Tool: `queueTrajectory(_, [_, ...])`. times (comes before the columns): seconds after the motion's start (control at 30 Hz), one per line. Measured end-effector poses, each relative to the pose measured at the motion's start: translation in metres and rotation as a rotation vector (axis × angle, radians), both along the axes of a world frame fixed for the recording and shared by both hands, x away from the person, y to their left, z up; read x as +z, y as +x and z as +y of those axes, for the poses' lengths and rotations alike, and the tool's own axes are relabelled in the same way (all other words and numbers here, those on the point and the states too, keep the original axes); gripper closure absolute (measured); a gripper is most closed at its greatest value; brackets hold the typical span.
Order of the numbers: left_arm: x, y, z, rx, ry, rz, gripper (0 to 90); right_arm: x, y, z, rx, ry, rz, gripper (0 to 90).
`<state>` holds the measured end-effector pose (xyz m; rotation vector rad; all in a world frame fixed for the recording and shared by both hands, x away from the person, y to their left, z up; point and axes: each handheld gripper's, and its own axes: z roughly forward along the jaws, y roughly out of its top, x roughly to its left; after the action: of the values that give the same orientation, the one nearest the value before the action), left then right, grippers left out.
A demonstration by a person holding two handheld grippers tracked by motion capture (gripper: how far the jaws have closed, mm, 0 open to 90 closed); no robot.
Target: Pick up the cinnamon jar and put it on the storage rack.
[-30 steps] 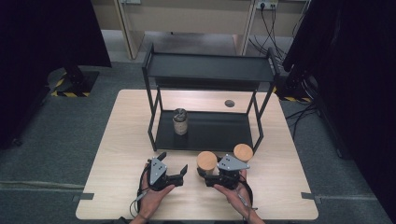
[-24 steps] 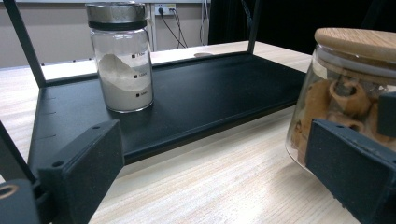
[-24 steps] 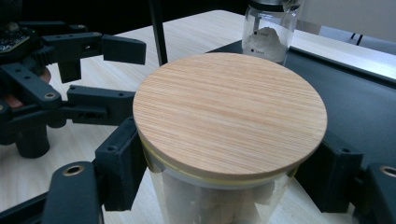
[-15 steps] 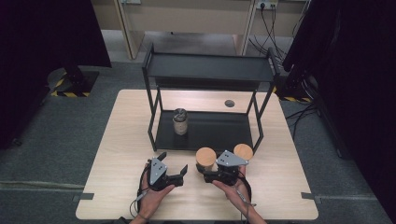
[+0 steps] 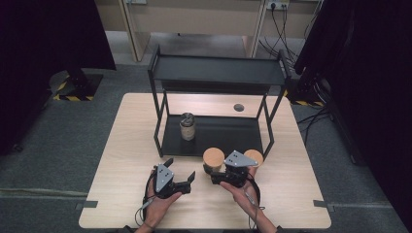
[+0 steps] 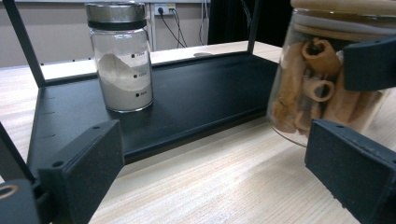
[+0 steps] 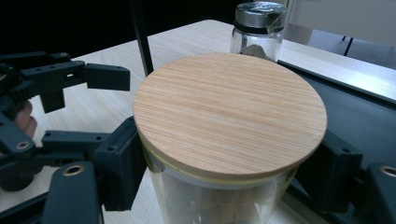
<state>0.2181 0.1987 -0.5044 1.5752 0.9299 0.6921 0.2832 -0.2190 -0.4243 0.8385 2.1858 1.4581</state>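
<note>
A glass jar with a round wooden lid [image 5: 214,157] [image 7: 229,112], holding rolled cinnamon sticks [image 6: 308,88], is just in front of the black rack [image 5: 218,73]. My right gripper [image 5: 214,171] [image 7: 229,161] is shut on its glass body, one jaw on each side below the lid. My left gripper [image 5: 180,169] [image 6: 215,154] is open beside it on the left, with bare table between its jaws. On the rack's lower shelf [image 6: 196,98] a small jar of white powder with a metal lid [image 5: 187,126] [image 6: 122,60] [image 7: 259,28] stands upright.
A second wooden-lidded jar [image 5: 254,156] stands right of the held one, partly behind the right gripper's grey plate. The rack's front posts [image 5: 158,121] flank the lower shelf. A round hole [image 5: 238,107] is in the table [image 5: 121,160] behind the rack.
The right gripper and its jar have shifted slightly toward the rack. The left gripper has stayed where it was.
</note>
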Motion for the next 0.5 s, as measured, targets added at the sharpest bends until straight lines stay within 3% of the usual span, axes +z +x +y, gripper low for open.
queueTrajectory(0.5, [0.000,0.000,0.000,-0.002,0.001,0.000,4.1,0.004,0.013,0.013,-0.034,0.000,0.003,25.9])
